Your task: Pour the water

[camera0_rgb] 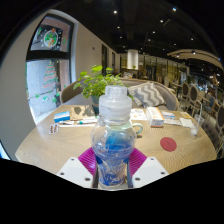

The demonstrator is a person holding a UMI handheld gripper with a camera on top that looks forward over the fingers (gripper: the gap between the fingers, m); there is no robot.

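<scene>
Between the gripper's (113, 163) pink-padded fingers, clamped at mid-body, a capped water bottle (114, 135) stands upright above the table's (50, 148) near edge; weak grip could let it slip.

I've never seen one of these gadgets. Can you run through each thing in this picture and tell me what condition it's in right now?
water bottle: upright, white cap on, water inside, held between the fingers.
gripper: shut on the water bottle, its pink pads pressed against both sides.
table: round, wooden, with books and small items at its far side.
potted plant: upright beyond the bottle, leafy and green.
red coaster: flat on the table, nothing on it.
</scene>
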